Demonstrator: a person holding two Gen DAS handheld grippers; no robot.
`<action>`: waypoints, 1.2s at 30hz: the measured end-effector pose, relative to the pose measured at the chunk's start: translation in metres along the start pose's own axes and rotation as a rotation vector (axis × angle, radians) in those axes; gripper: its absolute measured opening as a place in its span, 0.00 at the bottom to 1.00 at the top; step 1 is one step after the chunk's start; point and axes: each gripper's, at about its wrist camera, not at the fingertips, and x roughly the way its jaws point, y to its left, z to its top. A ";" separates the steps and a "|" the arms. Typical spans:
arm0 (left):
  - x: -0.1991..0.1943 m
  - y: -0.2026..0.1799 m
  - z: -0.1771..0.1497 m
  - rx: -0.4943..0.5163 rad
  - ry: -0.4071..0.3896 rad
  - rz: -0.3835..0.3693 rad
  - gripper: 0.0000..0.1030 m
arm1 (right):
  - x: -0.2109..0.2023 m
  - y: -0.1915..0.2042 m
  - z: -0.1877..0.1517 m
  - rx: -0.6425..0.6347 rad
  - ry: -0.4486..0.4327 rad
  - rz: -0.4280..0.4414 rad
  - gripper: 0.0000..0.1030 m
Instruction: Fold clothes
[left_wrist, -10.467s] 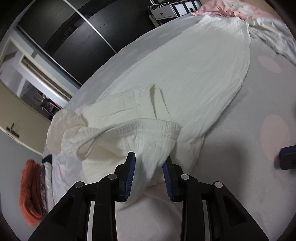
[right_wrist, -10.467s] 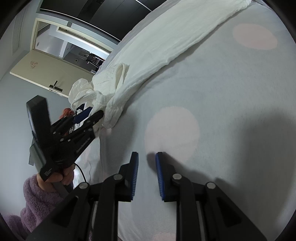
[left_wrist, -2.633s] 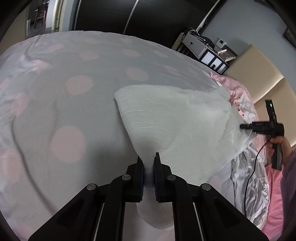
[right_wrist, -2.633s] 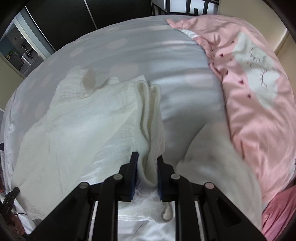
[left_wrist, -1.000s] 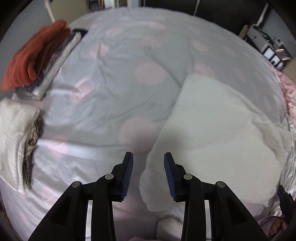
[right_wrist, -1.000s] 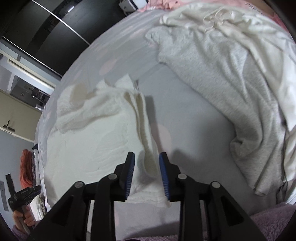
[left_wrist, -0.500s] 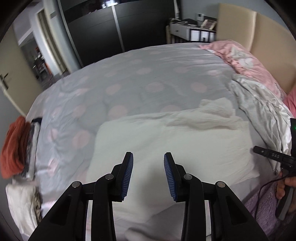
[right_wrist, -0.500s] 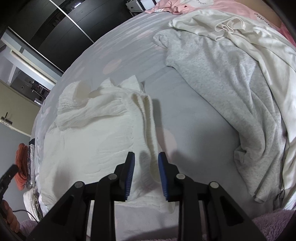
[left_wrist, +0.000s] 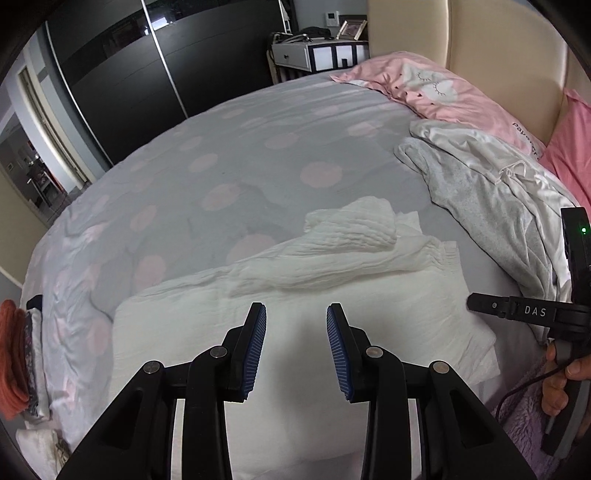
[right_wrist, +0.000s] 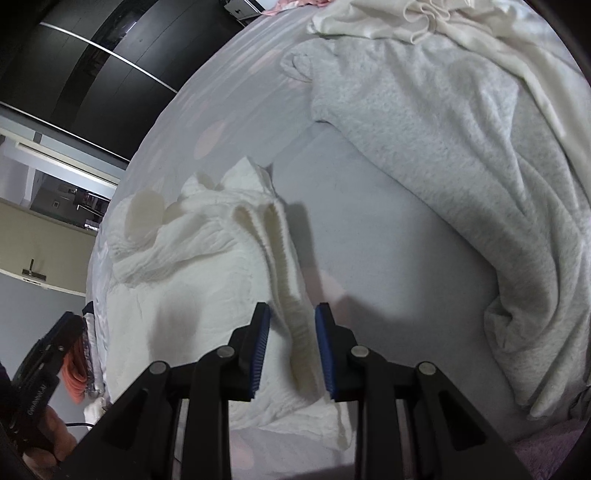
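Observation:
A cream white garment (left_wrist: 295, 306) lies partly folded on the grey bedspread with pink dots (left_wrist: 207, 166), its bunched elastic waistband (left_wrist: 354, 225) toward the far side. My left gripper (left_wrist: 295, 347) hangs open above the garment's near middle, holding nothing. In the right wrist view the same garment (right_wrist: 192, 295) shows its ribbed folded edge (right_wrist: 291, 310) running between the open jaws of my right gripper (right_wrist: 291, 350), which do not pinch it. The right gripper (left_wrist: 509, 310) also shows at the garment's right edge, held by a hand.
A grey sweatshirt (left_wrist: 480, 199) and a white top (right_wrist: 424, 22) lie heaped at the right by pink pillows (left_wrist: 436, 96). Folded clothes, orange on top (left_wrist: 13, 354), are stacked at the bed's left edge. Black wardrobe doors (left_wrist: 147, 66) and a nightstand (left_wrist: 314, 55) stand behind.
Both grippers let go of the garment after holding it 2.6 s ago. The left camera has swung from the bed's left side toward the headboard; the right gripper edged closer to the ribbed edge.

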 end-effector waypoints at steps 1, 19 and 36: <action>0.007 -0.002 0.004 -0.001 0.006 -0.005 0.35 | 0.002 -0.001 0.001 0.008 0.004 0.010 0.24; 0.142 -0.030 0.076 -0.029 0.229 -0.042 0.34 | 0.032 -0.002 0.024 -0.015 0.026 0.009 0.24; 0.139 -0.037 0.078 -0.003 0.264 0.005 0.34 | 0.041 -0.005 0.028 -0.011 0.039 0.028 0.24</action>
